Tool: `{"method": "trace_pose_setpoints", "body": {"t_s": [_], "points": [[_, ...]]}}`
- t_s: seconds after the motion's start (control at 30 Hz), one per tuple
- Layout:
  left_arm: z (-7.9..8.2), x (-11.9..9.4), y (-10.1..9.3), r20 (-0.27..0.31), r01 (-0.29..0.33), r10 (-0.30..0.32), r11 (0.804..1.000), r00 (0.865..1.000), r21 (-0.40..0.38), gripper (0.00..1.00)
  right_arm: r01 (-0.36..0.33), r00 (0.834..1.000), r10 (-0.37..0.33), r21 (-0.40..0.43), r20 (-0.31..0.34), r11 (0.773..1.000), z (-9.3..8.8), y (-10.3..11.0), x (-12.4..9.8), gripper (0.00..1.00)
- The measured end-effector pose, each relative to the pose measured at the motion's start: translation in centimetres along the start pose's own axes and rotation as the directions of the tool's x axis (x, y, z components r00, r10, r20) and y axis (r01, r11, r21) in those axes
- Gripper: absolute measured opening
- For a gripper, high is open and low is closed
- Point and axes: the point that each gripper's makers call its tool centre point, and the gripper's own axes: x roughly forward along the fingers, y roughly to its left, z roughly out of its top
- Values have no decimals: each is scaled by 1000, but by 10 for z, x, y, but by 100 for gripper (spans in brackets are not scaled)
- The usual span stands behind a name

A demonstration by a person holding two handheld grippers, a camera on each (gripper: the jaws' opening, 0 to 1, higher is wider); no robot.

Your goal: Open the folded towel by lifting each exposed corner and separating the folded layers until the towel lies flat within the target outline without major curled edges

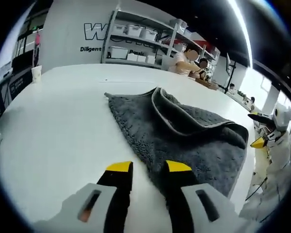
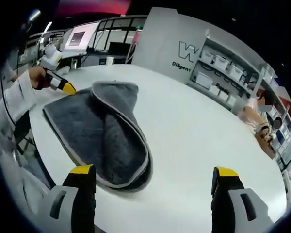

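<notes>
A dark grey towel point(image 1: 184, 128) with a pale hem lies folded on the white table point(image 1: 63, 126), its top layer bunched into a thick fold. My left gripper point(image 1: 149, 167) is open low over the towel's near edge, one jaw above the cloth and the other above bare table. In the right gripper view the towel point(image 2: 102, 131) lies left of centre with its rounded fold near me. My right gripper point(image 2: 154, 171) stands wide open; one jaw is by the towel's fold, the other over bare table. The left gripper point(image 2: 63, 86) shows at the towel's far edge, the right gripper point(image 1: 259, 141) beyond its far end.
A white cup point(image 1: 36, 73) stands near the table's far left edge. Shelves with white bins point(image 1: 136, 43) line the back wall. People sit at the table's far side point(image 1: 186, 60). A white sleeve point(image 2: 17, 104) holds the other gripper. The table edge point(image 2: 48, 179) runs close by the towel.
</notes>
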Motion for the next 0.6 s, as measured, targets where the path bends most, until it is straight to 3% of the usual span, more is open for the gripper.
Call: {"method": "trace_pose_setpoints", "body": {"t_s": [0.13,0.3,0.43,0.6], "points": [[-4,-8,-7,-16,2,-1,1000,1000,30,54,-11,1000,11,-2,-4,1000,-1,3,2,99],[-6,-19,-18,-1,34,-34,999,999,25,65,-19,1000,19,-11,-4,1000,1,6,3,99],[-5,-28,-20,14,30,-30,999,999,15,82,-20,1000,20,-16,4,1000,5,8,3,99],[-5,-36,-21,30,23,-24,1000,999,9,96,-28,1000,28,-29,11,999,10,12,4,99]]}}
